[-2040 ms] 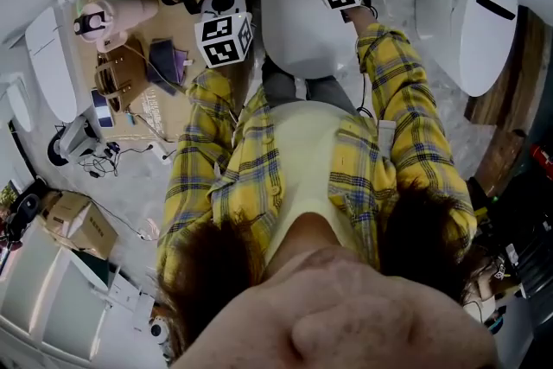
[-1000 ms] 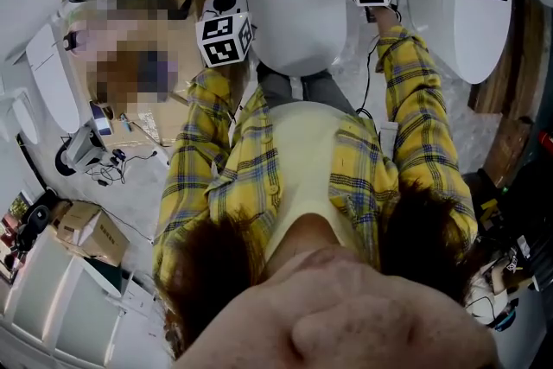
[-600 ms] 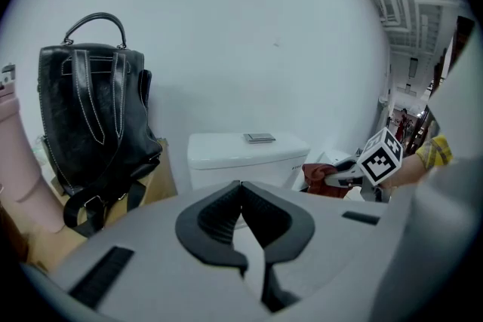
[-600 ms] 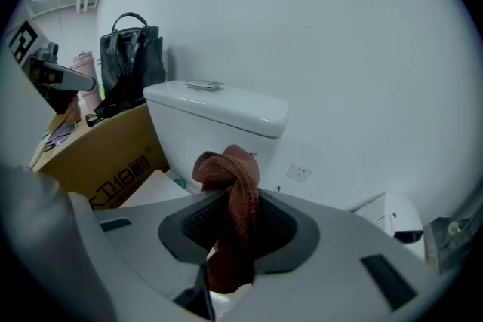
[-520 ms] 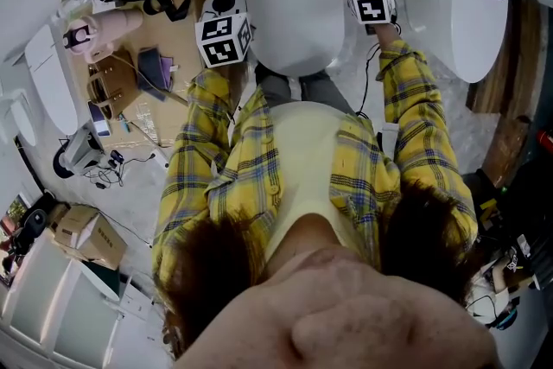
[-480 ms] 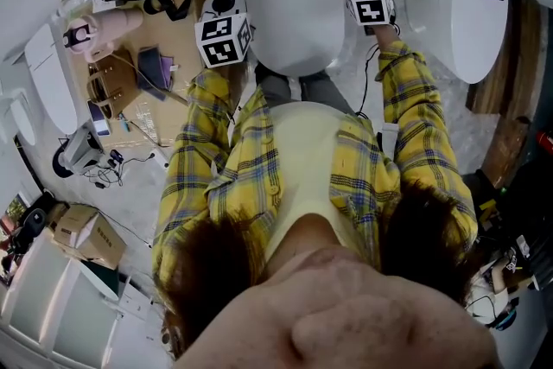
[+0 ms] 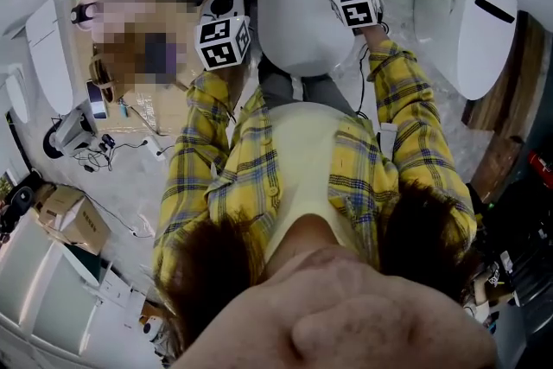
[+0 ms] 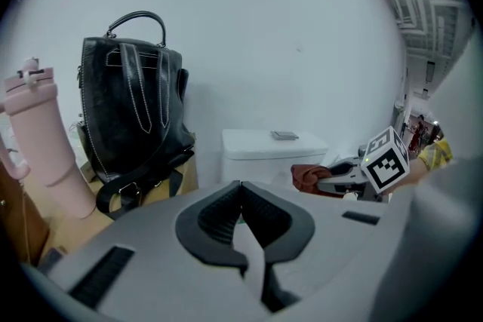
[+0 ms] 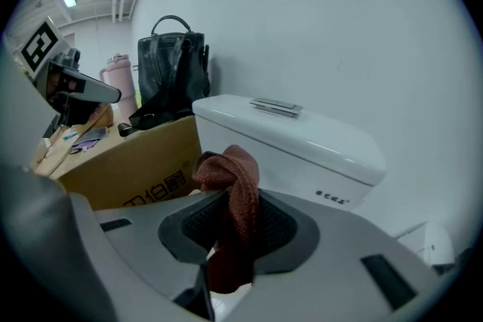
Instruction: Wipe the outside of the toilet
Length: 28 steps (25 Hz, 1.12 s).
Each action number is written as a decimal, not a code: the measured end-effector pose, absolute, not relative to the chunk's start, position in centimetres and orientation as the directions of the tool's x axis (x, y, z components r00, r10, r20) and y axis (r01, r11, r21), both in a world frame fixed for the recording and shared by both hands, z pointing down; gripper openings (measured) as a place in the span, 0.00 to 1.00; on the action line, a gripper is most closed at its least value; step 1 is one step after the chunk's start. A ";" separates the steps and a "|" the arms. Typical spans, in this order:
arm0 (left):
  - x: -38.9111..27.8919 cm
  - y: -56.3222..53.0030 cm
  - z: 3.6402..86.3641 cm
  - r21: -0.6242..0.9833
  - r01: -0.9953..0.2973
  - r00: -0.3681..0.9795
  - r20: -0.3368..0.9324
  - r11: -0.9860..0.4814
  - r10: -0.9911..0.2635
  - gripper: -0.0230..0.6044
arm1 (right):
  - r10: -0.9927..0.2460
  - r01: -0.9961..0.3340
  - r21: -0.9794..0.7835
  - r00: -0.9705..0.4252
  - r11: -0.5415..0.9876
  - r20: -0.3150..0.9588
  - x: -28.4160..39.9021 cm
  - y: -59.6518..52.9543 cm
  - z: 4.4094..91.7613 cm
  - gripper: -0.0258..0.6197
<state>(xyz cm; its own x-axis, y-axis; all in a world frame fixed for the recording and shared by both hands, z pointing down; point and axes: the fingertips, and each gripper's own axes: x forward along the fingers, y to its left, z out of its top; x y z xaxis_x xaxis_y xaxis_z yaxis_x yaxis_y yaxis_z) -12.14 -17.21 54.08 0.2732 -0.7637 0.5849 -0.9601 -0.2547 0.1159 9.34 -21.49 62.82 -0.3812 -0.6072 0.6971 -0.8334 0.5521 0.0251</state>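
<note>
**A:** Toilet first. Where is it, and what's the risk?

**B:** The toilet (image 7: 302,22) is top centre of the head view. Its tank (image 9: 294,136) sits mid-frame in the right gripper view. The right gripper (image 9: 234,230) is clamped on a rust-brown cloth (image 9: 230,188), up by the tank at the top of the head view. I can't tell if the cloth touches porcelain.

**A:** What goes wrong?

**B:** The cloth is twisted into a wad, and only a small knob sticks out past the jaws. My guess is a thin wiped strip, or hard jaw tips scraping the glaze. It's pinched mid-length too, so a firm drag could pull it loose.

**A:** Toilet's look?

**B:** White and glossy, with a smooth tank lid and a metal flush plate (image 9: 276,106) on top. There's tiny print on the tank front, too small to read. I see no obvious dirt.

**A:** Around it?

**B:** A cardboard box (image 9: 128,154) stands just beside the tank, left of centre, with a black bag (image 9: 172,75) on it. A wide sweep that way could bump them. A pink tumbler (image 8: 41,139) is at the far left of the left gripper view.

**A:** Left gripper?

**B:** The left gripper (image 8: 241,226) has its jaws together with nothing between them. It's idle left of the bowl in the head view.
</note>
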 end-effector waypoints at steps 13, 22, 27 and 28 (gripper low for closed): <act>-15.0 -16.5 55.2 0.141 -0.966 0.257 0.598 -0.216 -0.759 0.05 | -0.512 -0.697 0.031 -0.495 0.716 0.702 -1.6 -22.9 64.4 0.22; -15.9 -16.9 56.6 0.169 -0.964 0.267 0.609 -0.207 -0.747 0.05 | -0.460 -0.641 0.037 -0.509 0.767 0.727 -5.6 -23.8 67.0 0.22; -15.7 -17.6 57.3 0.184 -0.961 0.276 0.609 -0.206 -0.743 0.05 | -0.466 -0.646 0.057 -0.483 0.761 0.741 -5.3 -24.5 68.0 0.22; -15.7 -17.8 57.5 0.185 -0.961 0.277 0.609 -0.206 -0.743 0.05 | -0.468 -0.647 0.063 -0.476 0.760 0.745 -5.1 -24.7 68.2 0.22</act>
<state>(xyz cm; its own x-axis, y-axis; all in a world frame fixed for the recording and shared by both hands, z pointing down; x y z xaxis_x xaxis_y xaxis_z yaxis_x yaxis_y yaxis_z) -15.66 -17.83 57.47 0.2767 -0.7433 0.6091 -0.9609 -0.2057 0.1854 -5.09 -24.67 68.22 -0.4762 -0.4677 0.7447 -0.6473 0.7596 0.0632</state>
